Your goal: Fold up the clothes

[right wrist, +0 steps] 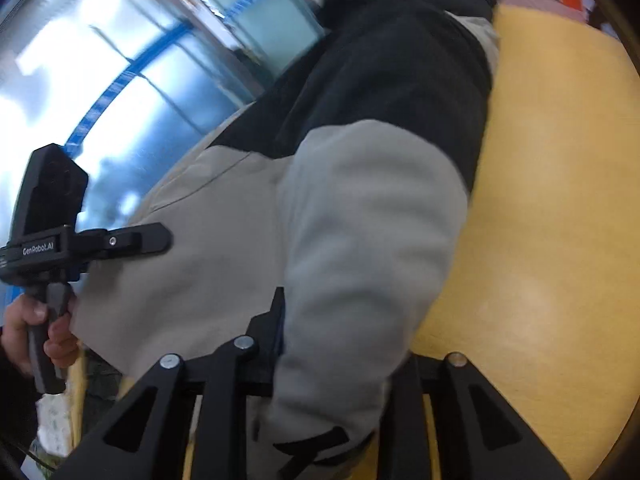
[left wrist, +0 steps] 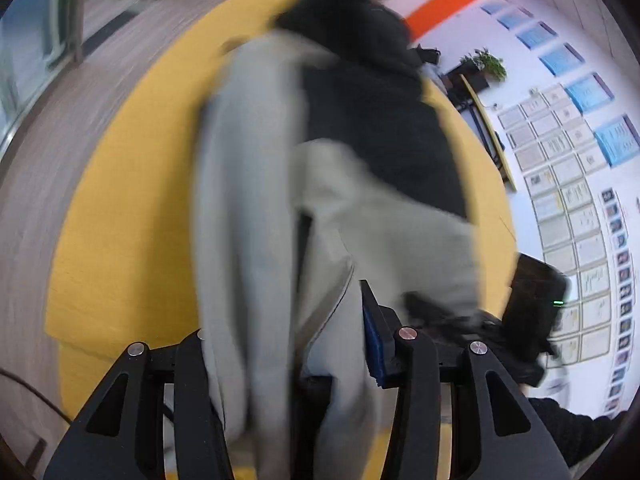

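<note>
Yellow table (left wrist: 120,200), grey-black jacket (left wrist: 248,200) (blurred) between left gripper (left wrist: 292,344) fingers

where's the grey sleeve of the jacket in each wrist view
Left wrist: the grey sleeve runs down the centre-left, between the left gripper fingers.
Right wrist: the sleeve fills the centre, down into the right gripper.
Shared landmark: the yellow table.

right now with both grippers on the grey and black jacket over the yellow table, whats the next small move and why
Probably lower both together to lay the jacket flat. The left gripper and right gripper each appear to pinch grey fabric, and it hangs bunched over the yellow table, so it needs spreading before folding.
</note>
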The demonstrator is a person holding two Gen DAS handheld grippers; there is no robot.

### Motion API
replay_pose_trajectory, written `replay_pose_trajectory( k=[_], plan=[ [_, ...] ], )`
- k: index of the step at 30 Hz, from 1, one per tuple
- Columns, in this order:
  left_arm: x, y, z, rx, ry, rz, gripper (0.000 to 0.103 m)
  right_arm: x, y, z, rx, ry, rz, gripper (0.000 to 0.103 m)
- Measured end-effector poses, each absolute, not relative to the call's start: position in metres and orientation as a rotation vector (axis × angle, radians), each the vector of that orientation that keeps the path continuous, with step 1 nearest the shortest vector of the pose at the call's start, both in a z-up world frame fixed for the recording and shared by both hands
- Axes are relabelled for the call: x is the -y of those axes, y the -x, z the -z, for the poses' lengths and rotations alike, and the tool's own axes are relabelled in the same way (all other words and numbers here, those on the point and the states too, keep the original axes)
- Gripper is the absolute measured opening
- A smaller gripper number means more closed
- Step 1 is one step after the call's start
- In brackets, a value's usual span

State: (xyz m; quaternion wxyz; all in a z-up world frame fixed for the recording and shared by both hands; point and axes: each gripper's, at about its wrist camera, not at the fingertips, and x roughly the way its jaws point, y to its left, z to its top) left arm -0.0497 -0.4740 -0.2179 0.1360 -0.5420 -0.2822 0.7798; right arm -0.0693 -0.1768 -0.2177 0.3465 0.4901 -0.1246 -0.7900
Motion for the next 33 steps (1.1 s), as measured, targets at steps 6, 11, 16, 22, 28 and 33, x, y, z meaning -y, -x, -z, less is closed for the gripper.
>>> replay_pose_trajectory(
  k=[6, 11, 16, 22, 28, 33],
  plan=[
    [0.488, 0.059, 0.227, 0.78, 1.531, -2.254, 0.053, 0.179, 0.073, 0.233, 0.353, -1.371, 2.053, 0.028],
    [0.478, 0.066, 0.225, 0.757, 1.556, -2.24, 0.058, 0.166, 0.07, 0.233, 0.379, -1.405, 2.037, 0.029],
    [0.466, 0.055, 0.204, 0.817, 1.574, -2.251, 0.065, 0.159, 0.067, 0.234, 0.413, -1.441, 2.027, 0.053],
    [0.483, -0.043, 0.098, 0.831, 1.423, -2.536, 0.071, 0.113, 0.039, 0.16, 0.29, -1.268, 2.091, 0.071],
    [0.503, -0.198, -0.064, 0.867, 1.071, -3.026, 0.098, 0.038, -0.02, 0.06, 0.103, -1.002, 2.165, 0.075],
    [0.43, -0.261, -0.14, 0.66, 1.142, -3.227, 0.103, -0.007, -0.068, -0.027, -0.007, -0.812, 2.183, 0.091]
  ],
)
